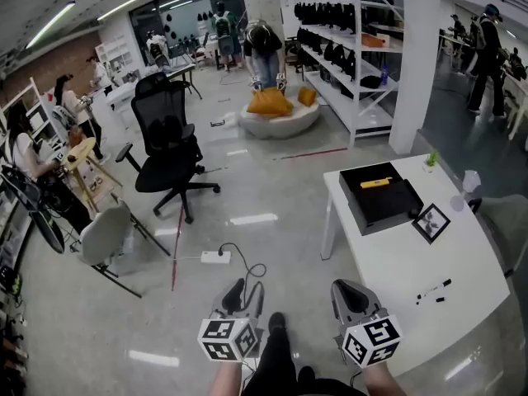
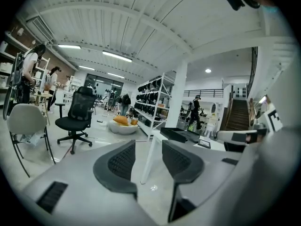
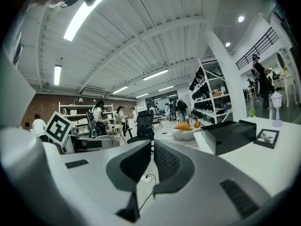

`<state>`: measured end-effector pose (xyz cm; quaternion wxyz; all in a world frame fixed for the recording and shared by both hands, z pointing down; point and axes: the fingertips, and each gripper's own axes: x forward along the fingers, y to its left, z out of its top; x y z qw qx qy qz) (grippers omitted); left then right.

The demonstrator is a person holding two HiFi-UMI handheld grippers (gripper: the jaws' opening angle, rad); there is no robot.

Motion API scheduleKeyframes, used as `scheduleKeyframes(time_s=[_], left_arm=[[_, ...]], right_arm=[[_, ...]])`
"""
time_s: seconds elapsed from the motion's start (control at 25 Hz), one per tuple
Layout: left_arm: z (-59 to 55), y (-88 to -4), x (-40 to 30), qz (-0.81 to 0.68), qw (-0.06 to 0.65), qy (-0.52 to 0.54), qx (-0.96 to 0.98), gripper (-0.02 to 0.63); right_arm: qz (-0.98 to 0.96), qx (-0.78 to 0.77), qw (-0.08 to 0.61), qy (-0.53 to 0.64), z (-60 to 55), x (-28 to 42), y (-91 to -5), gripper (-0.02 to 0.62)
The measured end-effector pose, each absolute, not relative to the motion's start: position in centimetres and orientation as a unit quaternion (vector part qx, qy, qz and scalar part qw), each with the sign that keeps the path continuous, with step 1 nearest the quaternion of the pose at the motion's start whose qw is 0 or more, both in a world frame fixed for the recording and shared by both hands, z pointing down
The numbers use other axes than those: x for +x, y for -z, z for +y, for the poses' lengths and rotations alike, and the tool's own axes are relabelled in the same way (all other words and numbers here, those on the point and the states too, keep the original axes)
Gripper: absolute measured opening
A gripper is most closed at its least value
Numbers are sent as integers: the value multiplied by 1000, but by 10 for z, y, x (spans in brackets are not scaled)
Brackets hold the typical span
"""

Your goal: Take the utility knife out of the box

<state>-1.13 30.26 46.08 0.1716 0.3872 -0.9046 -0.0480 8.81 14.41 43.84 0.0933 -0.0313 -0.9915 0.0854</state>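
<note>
A yellow utility knife point(image 1: 376, 182) lies in the open black box point(image 1: 381, 200) at the far end of the white table point(image 1: 412, 262). The box also shows in the left gripper view point(image 2: 181, 135) and the right gripper view point(image 3: 233, 135). Both grippers hover low over the floor by the table's near left corner, well short of the box. My left gripper point(image 1: 245, 287) point(image 2: 148, 147) is open with nothing between its jaws. My right gripper point(image 1: 346, 289) point(image 3: 152, 147) is shut, its tips nearly touching and holding nothing.
A framed picture point(image 1: 431, 222) and black pens point(image 1: 433, 291) lie on the table. On the floor are a white power strip point(image 1: 216, 256) with cable, a black office chair point(image 1: 169, 151) and a grey chair point(image 1: 107, 233). Several people stand by desks and shelves farther off.
</note>
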Motion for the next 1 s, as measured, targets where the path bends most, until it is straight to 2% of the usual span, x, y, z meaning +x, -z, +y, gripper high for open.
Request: scheduleKeyframes(time_s=[0.68, 1.0], left_arm=[[226, -462, -208, -874, 175, 34, 452, 154], [182, -463, -275, -846, 175, 22, 503, 153]], right_arm=[[-989, 58, 94, -95, 78, -72, -439, 3], [-982, 127, 95, -101, 45, -116, -441, 3]])
